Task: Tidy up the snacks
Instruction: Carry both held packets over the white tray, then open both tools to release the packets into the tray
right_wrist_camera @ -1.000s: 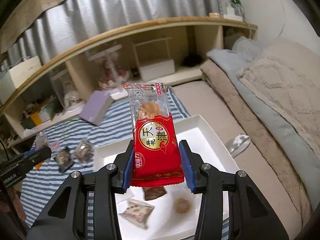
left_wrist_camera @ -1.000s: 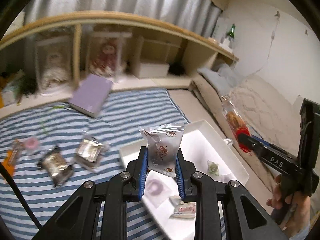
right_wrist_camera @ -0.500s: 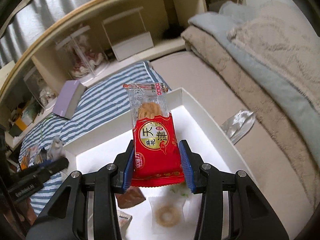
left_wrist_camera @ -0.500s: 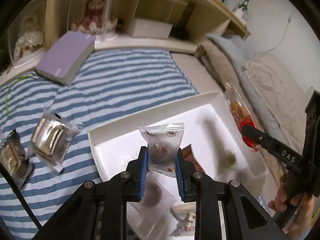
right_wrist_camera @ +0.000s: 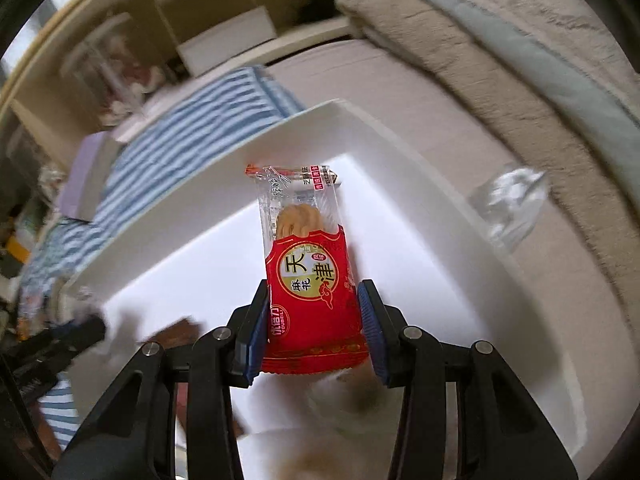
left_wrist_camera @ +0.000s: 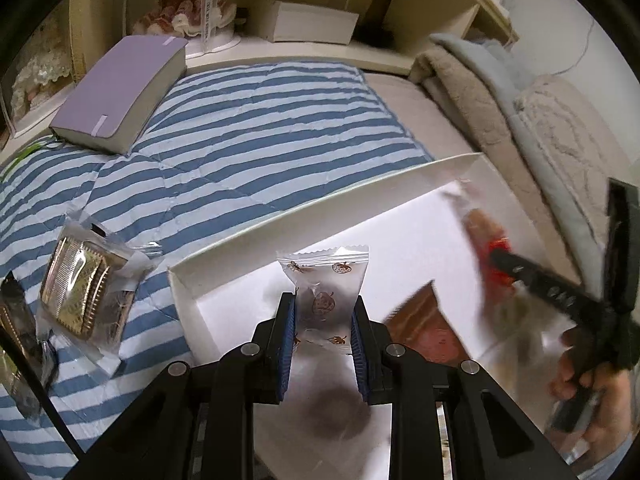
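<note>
My left gripper (left_wrist_camera: pixel 323 316) is shut on a small clear snack packet printed with strawberries (left_wrist_camera: pixel 325 280), held low over the left part of the white box (left_wrist_camera: pixel 304 224). My right gripper (right_wrist_camera: pixel 314 312) is shut on a red and clear twist-biscuit packet (right_wrist_camera: pixel 308 280), held just above the box floor (right_wrist_camera: pixel 420 280). In the left wrist view the right gripper (left_wrist_camera: pixel 532 276) shows blurred at the right with its red packet (left_wrist_camera: pixel 490 248) and a hand below it. A brown packet (left_wrist_camera: pixel 428 324) and a dark round snack (left_wrist_camera: pixel 340 408) lie in the box.
Two gold foil biscuit packets (left_wrist_camera: pixel 80 284) lie on the blue striped quilt (left_wrist_camera: pixel 256 128) left of the box. A lilac book (left_wrist_camera: pixel 124 92) lies farther back near the shelf. A crumpled silver wrapper (right_wrist_camera: pixel 508 204) lies right of the box. Folded blankets (right_wrist_camera: pixel 500 72) border the right side.
Both grippers have sunk toward the white box with their packets still held. The box now fills most of both views, and the right gripper is blurred with motion.
</note>
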`<move>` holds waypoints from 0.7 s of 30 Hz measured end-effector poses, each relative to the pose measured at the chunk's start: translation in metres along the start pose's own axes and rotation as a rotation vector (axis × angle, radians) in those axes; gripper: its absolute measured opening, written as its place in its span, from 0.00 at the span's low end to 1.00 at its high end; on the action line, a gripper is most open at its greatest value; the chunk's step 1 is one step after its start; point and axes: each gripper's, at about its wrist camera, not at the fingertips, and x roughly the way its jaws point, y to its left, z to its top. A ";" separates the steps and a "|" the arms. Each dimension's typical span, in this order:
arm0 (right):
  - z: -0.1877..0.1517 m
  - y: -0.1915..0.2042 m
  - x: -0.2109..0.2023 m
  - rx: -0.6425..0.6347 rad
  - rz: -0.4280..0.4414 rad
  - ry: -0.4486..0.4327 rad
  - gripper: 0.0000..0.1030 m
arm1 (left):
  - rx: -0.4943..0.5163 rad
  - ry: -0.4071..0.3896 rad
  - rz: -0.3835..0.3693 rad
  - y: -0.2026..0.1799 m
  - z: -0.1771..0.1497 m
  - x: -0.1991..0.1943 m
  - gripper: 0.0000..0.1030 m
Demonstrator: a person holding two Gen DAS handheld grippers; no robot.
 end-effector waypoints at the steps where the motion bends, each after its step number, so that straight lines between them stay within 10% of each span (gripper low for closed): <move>1: 0.001 -0.007 -0.002 0.014 0.001 -0.004 0.42 | 0.004 -0.001 0.012 0.002 -0.003 0.000 0.25; 21: 0.007 -0.023 -0.038 0.029 0.025 -0.023 0.69 | 0.056 -0.040 0.041 -0.015 -0.025 -0.023 0.47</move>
